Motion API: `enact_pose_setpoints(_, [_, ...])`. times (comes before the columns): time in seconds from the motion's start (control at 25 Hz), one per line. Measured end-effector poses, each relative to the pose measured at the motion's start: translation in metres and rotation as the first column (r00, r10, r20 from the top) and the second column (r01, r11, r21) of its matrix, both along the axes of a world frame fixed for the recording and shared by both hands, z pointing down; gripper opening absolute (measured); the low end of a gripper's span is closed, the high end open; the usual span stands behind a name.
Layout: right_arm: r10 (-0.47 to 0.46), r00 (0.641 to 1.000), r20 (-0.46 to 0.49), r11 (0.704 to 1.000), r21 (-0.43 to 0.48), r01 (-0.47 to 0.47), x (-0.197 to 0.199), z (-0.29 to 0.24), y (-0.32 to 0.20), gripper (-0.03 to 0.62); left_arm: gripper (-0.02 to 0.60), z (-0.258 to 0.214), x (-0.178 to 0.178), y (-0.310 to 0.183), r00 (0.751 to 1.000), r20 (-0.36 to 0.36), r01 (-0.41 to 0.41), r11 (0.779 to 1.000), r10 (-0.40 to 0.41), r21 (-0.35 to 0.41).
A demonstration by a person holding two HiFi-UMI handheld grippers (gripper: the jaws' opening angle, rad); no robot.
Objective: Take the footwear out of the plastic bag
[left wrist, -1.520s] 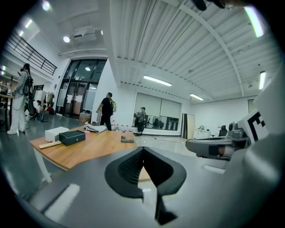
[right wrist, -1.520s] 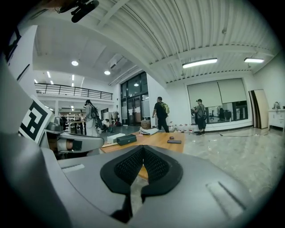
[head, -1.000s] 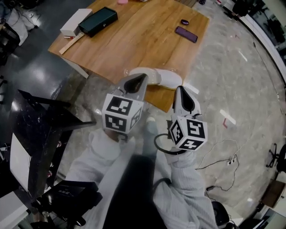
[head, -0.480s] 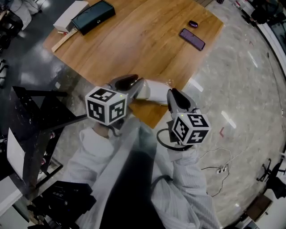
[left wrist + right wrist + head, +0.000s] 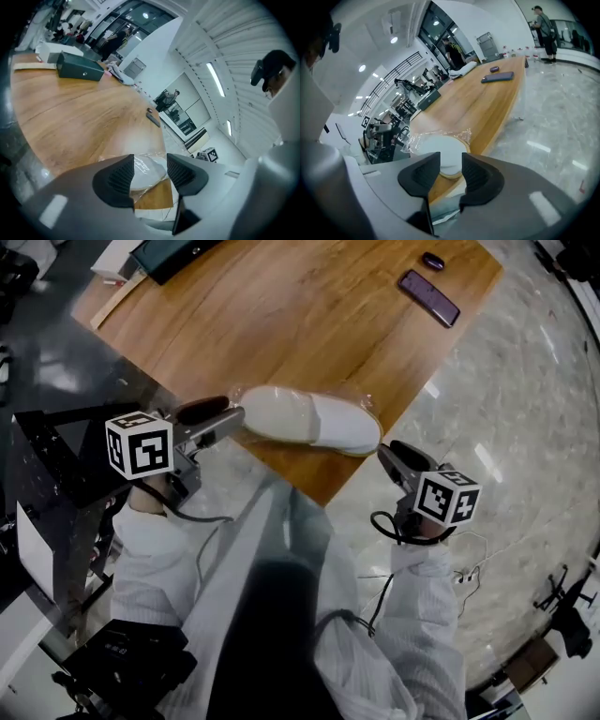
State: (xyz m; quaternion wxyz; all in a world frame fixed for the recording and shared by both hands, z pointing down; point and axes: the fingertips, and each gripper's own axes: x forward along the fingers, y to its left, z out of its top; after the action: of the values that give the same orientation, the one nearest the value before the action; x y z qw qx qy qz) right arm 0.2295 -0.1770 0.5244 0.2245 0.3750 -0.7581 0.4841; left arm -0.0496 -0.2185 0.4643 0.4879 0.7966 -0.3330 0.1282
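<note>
- While the white slipper [image 5: 309, 420] lies inside its clear plastic bag [image 5: 367, 409] on the near corner of the wooden worktop [image 5: 281, 324], a little above the middle of the head view, one gripper sits at each end of it.
- At the middle left of that frame, the left gripper [image 5: 231, 418] points right at one end of the slipper. Its jaws stand apart with nothing clamped.
- In the left gripper view the crinkled edge of the bag and the pale slipper show in the gap between the jaws, low in the frame. Whether the tips touch the film cannot be told.
- Right of centre, the right gripper [image 5: 392, 456] points up and left, just beside the slipper's other end and off the worktop's edge. Its jaws are apart too and hold nothing.
- In the right gripper view the rounded end of the slipper sits just beyond the gap, wrapped in film.
- A dark phone [image 5: 428, 298] and a small dark object [image 5: 433, 261] lie at the upper right of the head view, well apart from the bag.
- A dark case [image 5: 176, 251], a white box [image 5: 111, 261] and a wooden strip [image 5: 114, 304] crowd the upper left corner.
- Pale sleeves [image 5: 422, 634] fill the lower middle.
</note>
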Motion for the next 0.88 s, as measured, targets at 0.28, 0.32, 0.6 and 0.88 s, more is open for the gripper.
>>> enact_pose_setpoints(0.28, [-0.02, 0.982, 0.188, 0.989, -0.142, 0.047, 0.009, 0.027, -0.006, 0.161, 0.219, 0.059, -0.035, 0.009, 0.998, -0.005, -0.063, 0.967, 0.064, -0.247])
enact_pose_setpoints(0.32, [-0.037, 0.978, 0.207, 0.985, -0.157, 0.07, 0.006, 0.029, -0.006, 0.161, 0.219, 0.065, -0.036, 0.01, 0.997, -0.005, -0.073, 0.96, 0.075, -0.272])
enact_pose_setpoints(0.6, [-0.085, 0.944, 0.318, 0.953, -0.25, 0.17, -0.003, 0.032, -0.005, 0.161, 0.218, 0.093, -0.024, 0.01, 0.985, -0.012, -0.164, 0.901, 0.174, -0.402])
enact_pose_setpoints(0.88, [-0.075, 0.864, 0.498, 0.928, -0.283, 0.243, -0.012, 0.036, -0.007, 0.149, 0.214, 0.114, -0.01, 0.02, 0.955, -0.024, -0.27, 0.836, 0.294, -0.477])
